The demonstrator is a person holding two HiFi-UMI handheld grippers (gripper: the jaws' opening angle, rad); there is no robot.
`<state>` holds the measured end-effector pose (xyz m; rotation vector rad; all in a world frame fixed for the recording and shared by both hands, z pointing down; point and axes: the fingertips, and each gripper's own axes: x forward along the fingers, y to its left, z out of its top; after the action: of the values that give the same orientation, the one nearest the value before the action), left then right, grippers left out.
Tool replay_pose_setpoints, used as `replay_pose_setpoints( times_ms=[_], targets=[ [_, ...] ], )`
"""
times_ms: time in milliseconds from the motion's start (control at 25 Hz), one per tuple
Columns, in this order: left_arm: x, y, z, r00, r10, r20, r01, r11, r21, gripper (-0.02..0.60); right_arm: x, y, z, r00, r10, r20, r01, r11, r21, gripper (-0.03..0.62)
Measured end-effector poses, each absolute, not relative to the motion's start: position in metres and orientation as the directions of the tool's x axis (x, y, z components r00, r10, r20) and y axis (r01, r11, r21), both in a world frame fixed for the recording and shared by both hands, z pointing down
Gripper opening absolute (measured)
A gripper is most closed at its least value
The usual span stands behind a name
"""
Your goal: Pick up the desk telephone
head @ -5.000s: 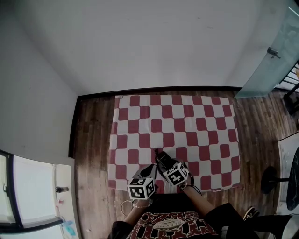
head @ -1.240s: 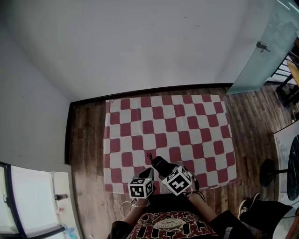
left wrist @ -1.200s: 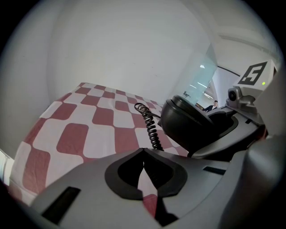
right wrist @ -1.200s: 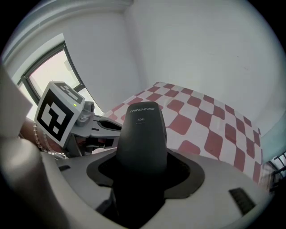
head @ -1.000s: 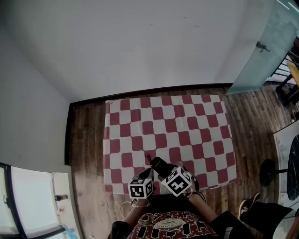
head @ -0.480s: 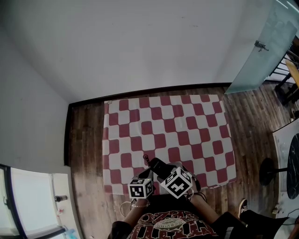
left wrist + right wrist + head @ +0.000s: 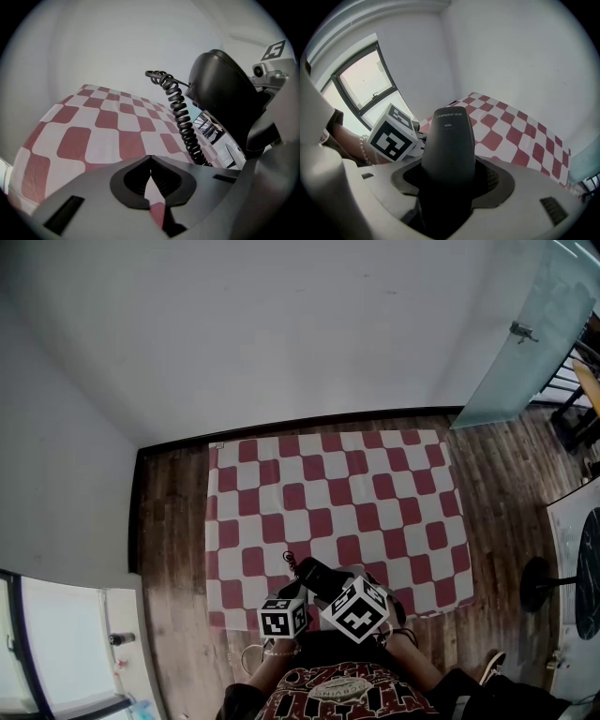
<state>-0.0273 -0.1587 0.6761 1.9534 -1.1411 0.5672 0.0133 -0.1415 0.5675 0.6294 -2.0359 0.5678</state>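
Note:
My right gripper (image 7: 325, 583) is shut on a black telephone handset (image 7: 312, 572), held above the near edge of the table. In the right gripper view the handset (image 7: 449, 136) stands up from between the jaws of the right gripper (image 7: 449, 176). Its black coiled cord (image 7: 292, 561) curls off to the left. My left gripper (image 7: 297, 591) hangs just left of it, and in the left gripper view this left gripper (image 7: 150, 161) has its tips meeting on nothing. The handset (image 7: 224, 96) and cord (image 7: 183, 123) show at that view's right. I see no telephone base.
A red-and-white checkered cloth (image 7: 375, 493) covers the table, against a white wall. Wooden floor (image 7: 173, 521) lies on both sides. A glass door (image 7: 530, 343) is at the far right, a window (image 7: 56, 634) at the near left.
The right gripper with the handset has drifted slightly left and nearer to me, the cord swinging left with it. The left gripper has hardly moved.

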Motion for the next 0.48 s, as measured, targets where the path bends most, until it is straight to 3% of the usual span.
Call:
replay_pose_setpoints(
  times_ms=[480],
  targets=[
    [-0.026, -0.160, 0.671, 0.499, -0.528, 0.687, -0.867, -0.284, 0.410, 0.009, 0.010, -0.135, 0.542, -0.474, -0.207, 0.856, -0.599, 0.789, -0.141, 0.287]
  ],
)
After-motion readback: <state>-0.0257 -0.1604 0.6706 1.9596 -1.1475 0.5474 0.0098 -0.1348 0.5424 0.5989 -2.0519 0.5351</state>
